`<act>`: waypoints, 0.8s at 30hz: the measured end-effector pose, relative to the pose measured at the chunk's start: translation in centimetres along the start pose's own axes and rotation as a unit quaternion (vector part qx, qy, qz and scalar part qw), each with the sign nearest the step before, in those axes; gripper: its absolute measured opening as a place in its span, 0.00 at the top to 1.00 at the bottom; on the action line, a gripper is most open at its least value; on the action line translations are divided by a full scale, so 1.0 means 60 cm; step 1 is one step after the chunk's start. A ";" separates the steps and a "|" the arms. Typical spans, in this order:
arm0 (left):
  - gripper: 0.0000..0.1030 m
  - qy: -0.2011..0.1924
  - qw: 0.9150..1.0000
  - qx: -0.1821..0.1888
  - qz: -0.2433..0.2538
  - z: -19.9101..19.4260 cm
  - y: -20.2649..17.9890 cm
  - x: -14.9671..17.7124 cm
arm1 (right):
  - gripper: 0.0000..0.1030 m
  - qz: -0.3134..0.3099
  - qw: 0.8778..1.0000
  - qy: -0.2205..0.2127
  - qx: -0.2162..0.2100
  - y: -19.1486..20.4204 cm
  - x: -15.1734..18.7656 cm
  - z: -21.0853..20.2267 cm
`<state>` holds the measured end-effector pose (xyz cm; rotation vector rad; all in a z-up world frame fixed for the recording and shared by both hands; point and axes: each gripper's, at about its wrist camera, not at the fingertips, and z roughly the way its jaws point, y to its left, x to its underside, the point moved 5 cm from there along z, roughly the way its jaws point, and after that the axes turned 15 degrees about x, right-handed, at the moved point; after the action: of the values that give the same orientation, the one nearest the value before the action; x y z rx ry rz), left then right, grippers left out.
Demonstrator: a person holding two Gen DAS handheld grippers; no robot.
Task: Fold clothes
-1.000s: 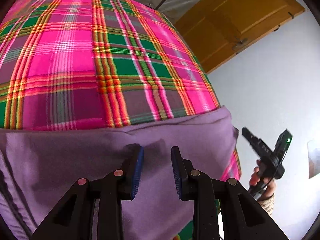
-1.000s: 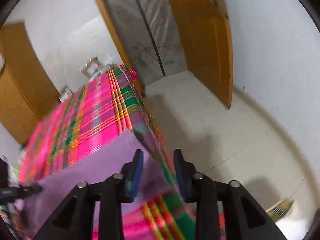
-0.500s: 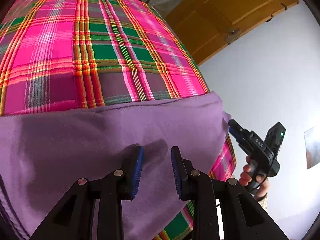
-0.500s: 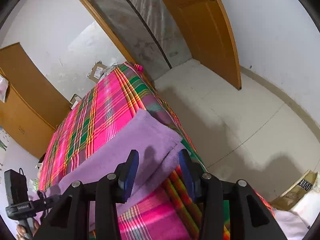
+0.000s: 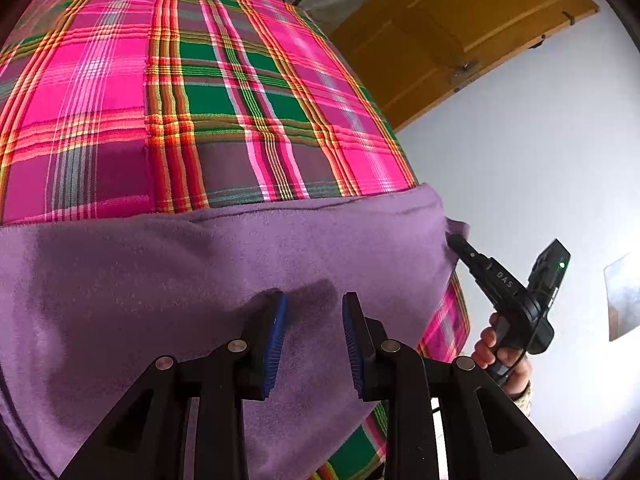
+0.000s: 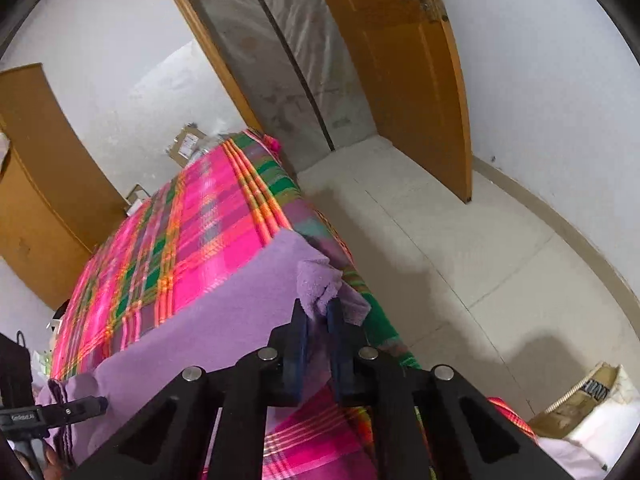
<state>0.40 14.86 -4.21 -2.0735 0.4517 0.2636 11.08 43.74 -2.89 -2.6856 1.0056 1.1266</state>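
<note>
Purple garment (image 6: 224,320) corner pinched by closing right gripper (image 6: 318,320); left gripper (image 5: 314,336) apart (apparently hovering over fabric).

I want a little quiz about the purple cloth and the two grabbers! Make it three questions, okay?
1. True or false: the soft purple fleece garment lies on a pink and green plaid bedsheet.
2. Which gripper has a corner of the garment between its jaws? A) left gripper B) right gripper
3. Fill in: behind the bed stands an open wooden ____.

Key:
1. True.
2. B. Its jaws are closing, with a bunched corner between them; the left jaws stand apart above the garment.
3. Door.
</note>
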 end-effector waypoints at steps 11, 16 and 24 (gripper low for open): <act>0.73 -0.001 1.000 0.020 -0.018 -0.003 0.000 0.000 | 0.92 -0.095 0.989 -0.071 -0.092 0.104 0.013 -0.088; 0.73 -0.005 0.999 0.036 -0.035 -0.004 0.001 -0.004 | 0.92 -0.150 0.980 -0.075 -0.111 0.157 0.042 -0.101; 0.67 -0.015 0.994 0.087 -0.056 0.000 -0.010 -0.011 | 0.92 -0.228 0.962 -0.076 -0.132 0.212 0.112 -0.110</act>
<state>0.03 15.26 -3.51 -1.9142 0.3255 0.1824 11.16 28.17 -0.14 -2.7516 0.1985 1.4062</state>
